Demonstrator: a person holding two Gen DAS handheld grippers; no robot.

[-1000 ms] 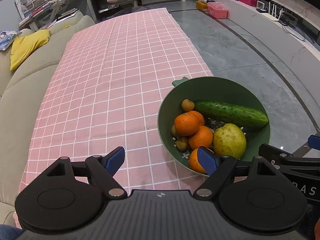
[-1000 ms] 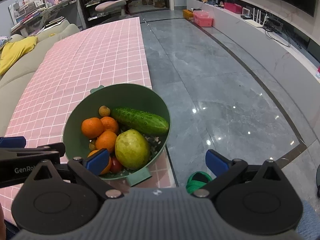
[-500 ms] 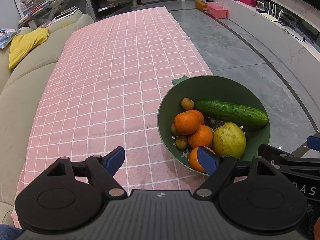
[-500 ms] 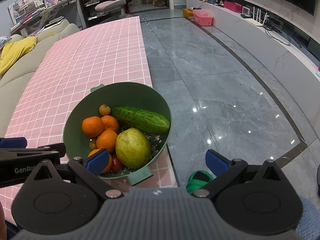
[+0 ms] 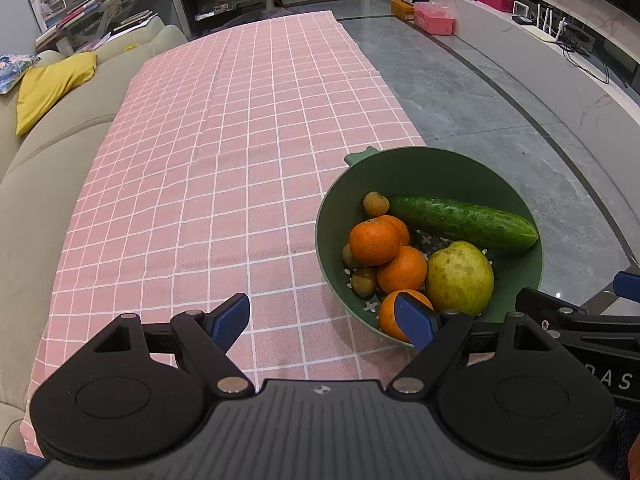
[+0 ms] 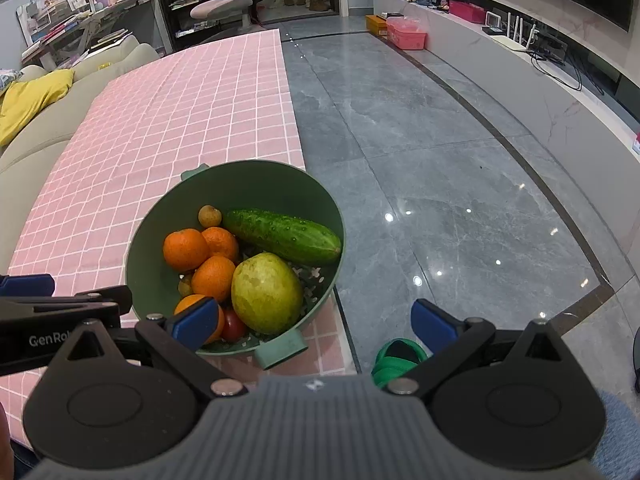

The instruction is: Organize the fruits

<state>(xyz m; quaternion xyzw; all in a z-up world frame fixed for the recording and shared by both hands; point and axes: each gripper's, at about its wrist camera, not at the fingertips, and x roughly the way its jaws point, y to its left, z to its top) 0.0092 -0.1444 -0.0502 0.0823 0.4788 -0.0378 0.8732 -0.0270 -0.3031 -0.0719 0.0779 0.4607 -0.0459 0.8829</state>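
Note:
A green colander bowl (image 5: 400, 168) (image 6: 248, 184) stands at the near right edge of a table with a pink checked cloth (image 5: 240, 140) (image 6: 160, 120). In it lie a cucumber (image 5: 460, 220) (image 6: 284, 234), a yellow-green pear (image 5: 460, 276) (image 6: 266, 292), several oranges (image 5: 374, 240) (image 6: 186, 249), small brown fruits (image 5: 375, 204) (image 6: 209, 216) and a red tomato (image 6: 233, 324). My left gripper (image 5: 322, 322) is open and empty, above the cloth left of the bowl's near rim. My right gripper (image 6: 314, 324) is open and empty, above the bowl's near right rim and handle.
A beige sofa (image 5: 48, 184) with a yellow cushion (image 5: 52, 84) runs along the table's left side. Grey tiled floor (image 6: 460, 184) lies to the right, with a green slipper (image 6: 396, 360) near the table. A long white TV bench (image 6: 540, 76) lines the right wall.
Both grippers have drifted slightly, so the bowl sits a touch differently in view. Both stay open and empty. The fruits have not moved.

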